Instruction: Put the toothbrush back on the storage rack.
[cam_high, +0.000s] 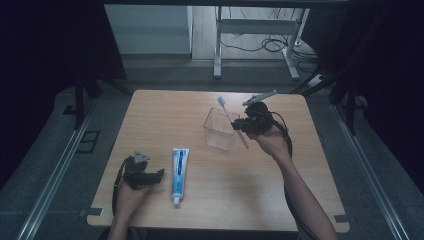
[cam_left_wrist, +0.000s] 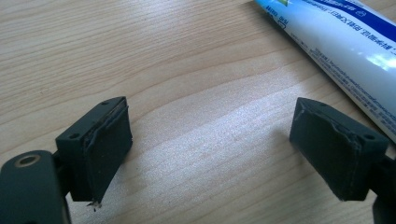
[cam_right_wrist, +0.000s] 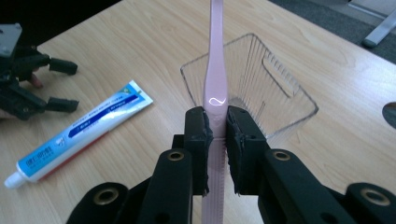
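While the right gripper (cam_high: 246, 125) clamps the pink toothbrush (cam_high: 231, 119) over the clear cup (cam_high: 218, 131) right of centre, the left gripper (cam_high: 159, 174) rests lower left, jaws apart, beside the toothpaste (cam_high: 179, 171).

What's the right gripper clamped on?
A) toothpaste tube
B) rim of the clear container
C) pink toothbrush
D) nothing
C: in the right gripper view the right gripper has its jaws pressed on the handle of the pink toothbrush, held above the clear container.
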